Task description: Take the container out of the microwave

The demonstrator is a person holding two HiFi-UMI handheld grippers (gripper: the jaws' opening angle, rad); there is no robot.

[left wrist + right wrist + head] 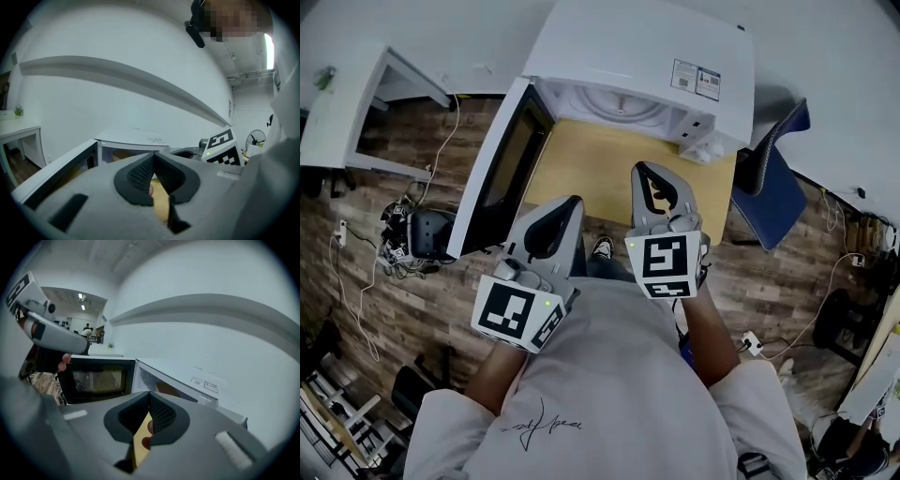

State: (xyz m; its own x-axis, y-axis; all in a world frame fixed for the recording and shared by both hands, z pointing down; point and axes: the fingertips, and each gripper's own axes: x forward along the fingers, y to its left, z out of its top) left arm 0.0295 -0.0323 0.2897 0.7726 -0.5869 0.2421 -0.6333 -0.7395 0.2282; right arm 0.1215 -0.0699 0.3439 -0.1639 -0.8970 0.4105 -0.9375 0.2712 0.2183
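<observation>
The left gripper [567, 204] and right gripper [640, 171], low at centre frame, both have jaws closed on nothing before the open white microwave [637, 47] at top centre, where the container cannot be made out in the cavity.

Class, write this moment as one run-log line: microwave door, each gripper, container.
microwave door: open | left gripper: shut, empty | right gripper: shut, empty | container: not in sight

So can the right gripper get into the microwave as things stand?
Probably yes. The microwave has its door swung wide to the left, and nothing shows on the table between the right gripper and the opening. Its jaws are shut, though.
</observation>
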